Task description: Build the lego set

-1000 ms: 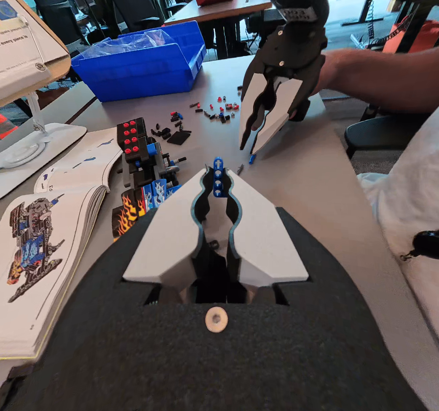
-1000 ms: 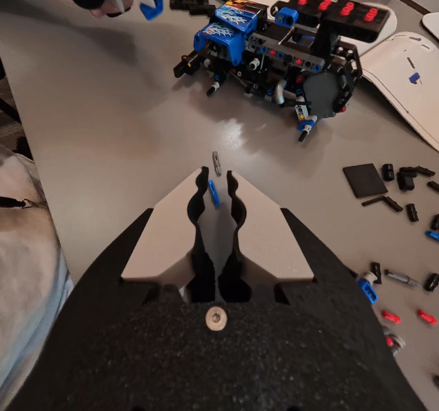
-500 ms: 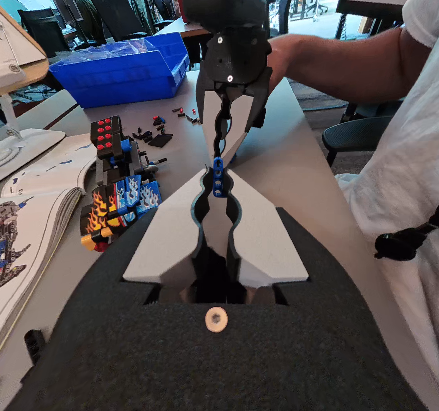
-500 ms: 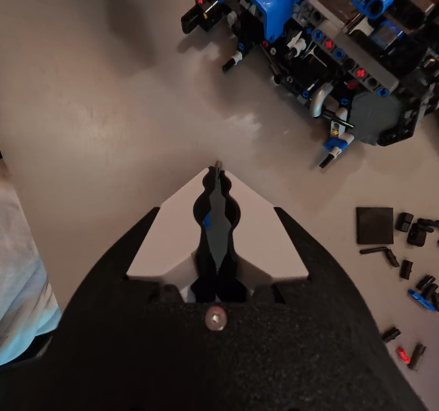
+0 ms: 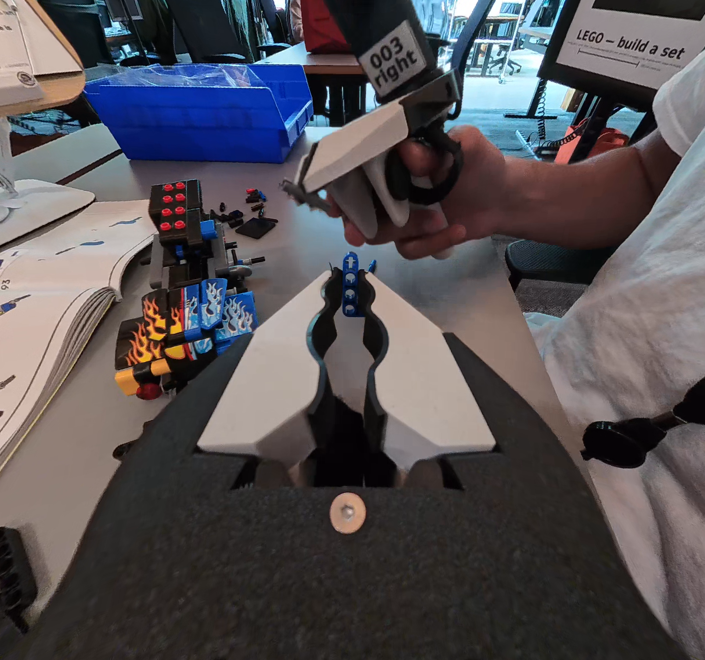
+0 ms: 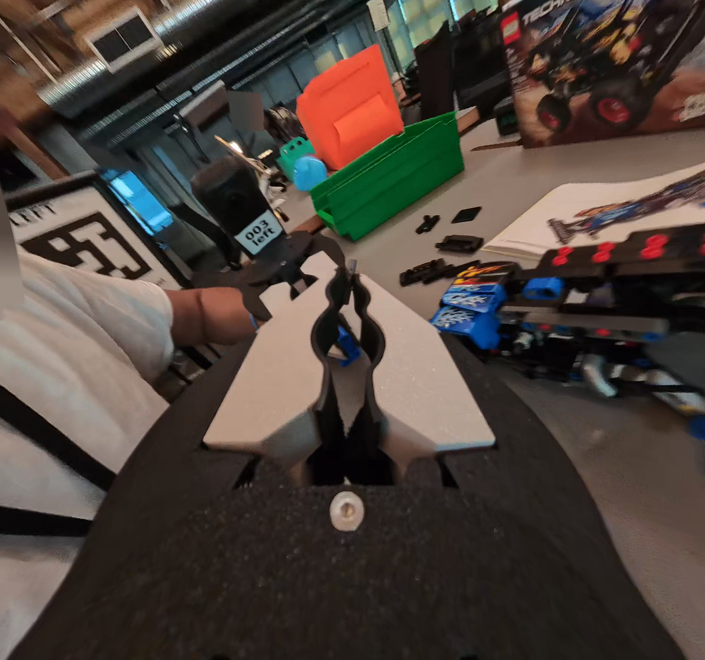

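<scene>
My left gripper (image 5: 351,276) is shut on a short blue beam with holes (image 5: 350,290), held upright above the grey table. My right gripper (image 6: 349,278) is shut on a small thin grey piece (image 6: 350,266). In the left wrist view the right gripper (image 5: 305,188) hangs just above and behind the blue beam, the grey piece (image 5: 303,196) sticking out to the left. The blue beam (image 6: 348,344) also shows between my right fingers. The part-built truck model (image 5: 187,283) with flame panels stands left of the left gripper; it also shows in the right wrist view (image 6: 572,317).
An open instruction booklet (image 5: 49,298) lies at the left. Small loose parts (image 5: 251,214) lie behind the model, a blue bin (image 5: 198,115) beyond them. A green bin (image 6: 389,187), a set box (image 6: 610,50) and black parts (image 6: 457,243) stand farther off. The gap from one gripper's tips to the other's is roughly 5 centimeters.
My right gripper closed on the grey piece on the table, lifted it and swung up level toward the left gripper. The left gripper kept hold of the blue beam.
</scene>
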The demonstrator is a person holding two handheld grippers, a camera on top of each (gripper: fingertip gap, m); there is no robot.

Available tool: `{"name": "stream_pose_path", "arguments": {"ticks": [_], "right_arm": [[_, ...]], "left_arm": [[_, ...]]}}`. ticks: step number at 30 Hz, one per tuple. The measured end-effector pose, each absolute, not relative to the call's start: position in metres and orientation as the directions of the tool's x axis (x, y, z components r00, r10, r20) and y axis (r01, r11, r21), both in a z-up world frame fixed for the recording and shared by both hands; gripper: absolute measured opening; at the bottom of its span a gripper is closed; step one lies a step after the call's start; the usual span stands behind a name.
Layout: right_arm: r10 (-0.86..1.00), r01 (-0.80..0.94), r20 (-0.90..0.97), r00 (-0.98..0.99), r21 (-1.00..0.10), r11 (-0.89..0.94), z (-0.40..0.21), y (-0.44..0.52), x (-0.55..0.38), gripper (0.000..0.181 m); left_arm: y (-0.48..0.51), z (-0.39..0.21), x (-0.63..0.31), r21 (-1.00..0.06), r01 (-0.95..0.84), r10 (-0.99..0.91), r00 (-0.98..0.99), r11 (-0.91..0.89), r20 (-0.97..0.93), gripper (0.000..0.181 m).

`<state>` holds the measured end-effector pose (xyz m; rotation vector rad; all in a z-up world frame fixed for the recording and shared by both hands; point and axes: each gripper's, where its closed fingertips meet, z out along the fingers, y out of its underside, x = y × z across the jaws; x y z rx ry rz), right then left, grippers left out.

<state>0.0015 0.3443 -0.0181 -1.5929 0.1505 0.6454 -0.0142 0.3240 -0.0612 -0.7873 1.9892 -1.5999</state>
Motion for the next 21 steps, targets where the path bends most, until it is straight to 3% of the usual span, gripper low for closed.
{"name": "stream_pose_path", "arguments": {"ticks": [4, 21], "right_arm": [[0.344, -0.567, -0.551, 0.760, -0.821, -0.065, -0.012, 0.350, -0.012, 0.002], [0.276, -0.371, -0.380, 0.883, -0.925, -0.087, -0.027, 0.348, -0.011, 0.003]], "left_arm": [[0.323, -0.063, -0.012, -0.974, -0.170, -0.695, -0.719, 0.148, 0.020, 0.006], [0.331, -0.049, -0.013, -0.973, -0.232, -0.651, -0.736, -0.013, 0.185, 0.006]]}}
